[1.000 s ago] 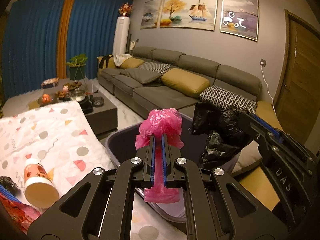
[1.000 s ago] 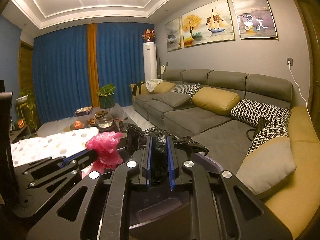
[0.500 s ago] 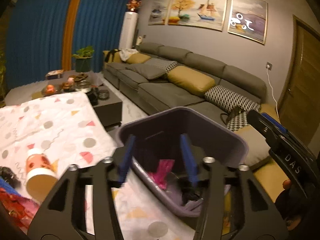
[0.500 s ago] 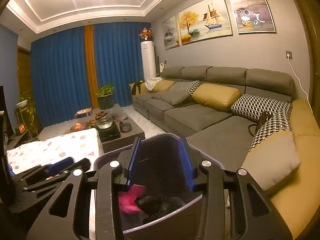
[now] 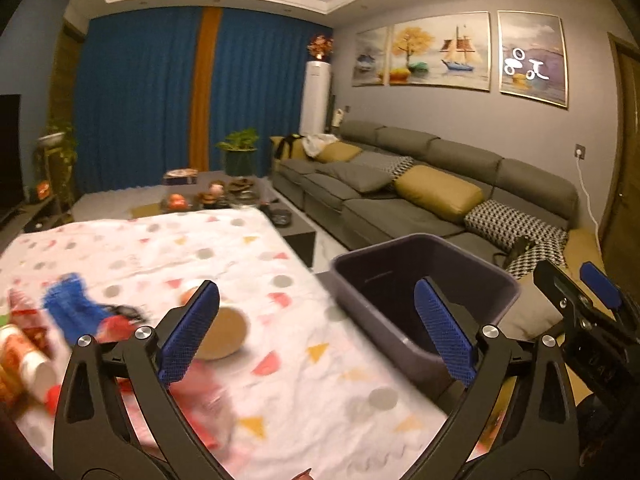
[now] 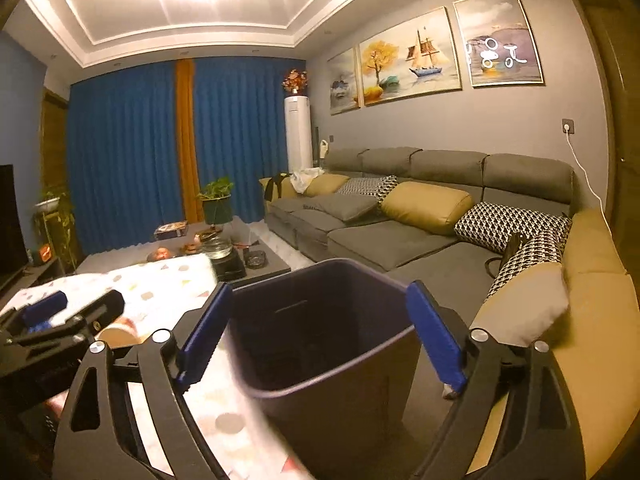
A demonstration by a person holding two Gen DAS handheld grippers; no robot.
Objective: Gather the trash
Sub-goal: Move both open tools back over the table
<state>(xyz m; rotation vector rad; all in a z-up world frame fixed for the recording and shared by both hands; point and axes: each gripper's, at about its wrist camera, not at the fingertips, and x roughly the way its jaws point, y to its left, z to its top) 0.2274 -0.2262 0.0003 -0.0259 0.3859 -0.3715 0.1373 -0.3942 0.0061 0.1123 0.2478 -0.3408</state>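
A dark purple trash bin (image 5: 472, 268) stands at the right edge of the table; it fills the middle of the right wrist view (image 6: 352, 356). My left gripper (image 5: 316, 336) is open and empty above the patterned tablecloth (image 5: 168, 248), left of the bin. My right gripper (image 6: 320, 340) is open and empty, with the bin's mouth between its fingers. On the cloth at the left lie a paper cup on its side (image 5: 220, 332), a blue wrapper (image 5: 72, 308), red wrappers (image 5: 116, 326) and a white bottle (image 5: 28, 364), all blurred.
A grey sofa (image 5: 420, 184) with cushions runs along the right wall. A dark coffee table (image 5: 236, 200) with fruit and dishes stands beyond the table. A potted plant (image 5: 240, 156) and blue curtains are at the back.
Both grippers opened and dropped the pink and black bags into the bin. Both then pulled back, and the left swung left over the table.
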